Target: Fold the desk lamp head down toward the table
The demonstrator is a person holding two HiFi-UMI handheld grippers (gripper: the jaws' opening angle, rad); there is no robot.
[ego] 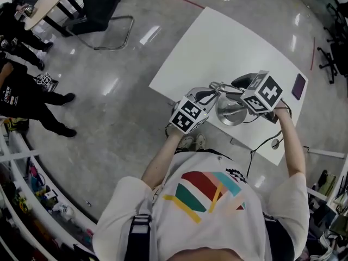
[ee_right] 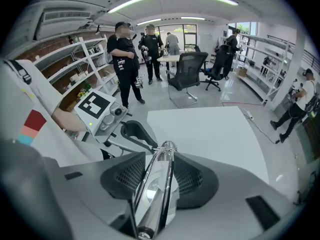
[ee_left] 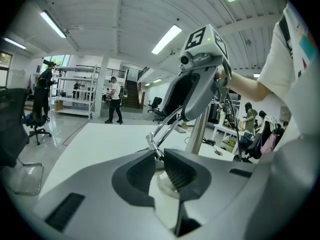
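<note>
A chrome desk lamp (ego: 230, 111) stands near the front edge of the white table (ego: 228, 37). Its thin double-rod arm (ee_right: 156, 194) runs between the pads of my right gripper (ee_right: 161, 171), which is shut on it. My left gripper (ee_left: 159, 159) is shut on the end of the chrome rods (ee_left: 154, 145) at the joint. From overhead, the left gripper (ego: 209, 95) comes in from the left and the right gripper (ego: 239, 86) from the right, meeting over the lamp's round chrome dome. I cannot tell whether that dome is the shade or the base.
A dark flat object (ego: 298, 86) lies at the table's right corner. A cable (ego: 270, 140) hangs off the near edge. An office chair (ego: 103, 10) and people (ego: 22, 91) stand on the floor to the left.
</note>
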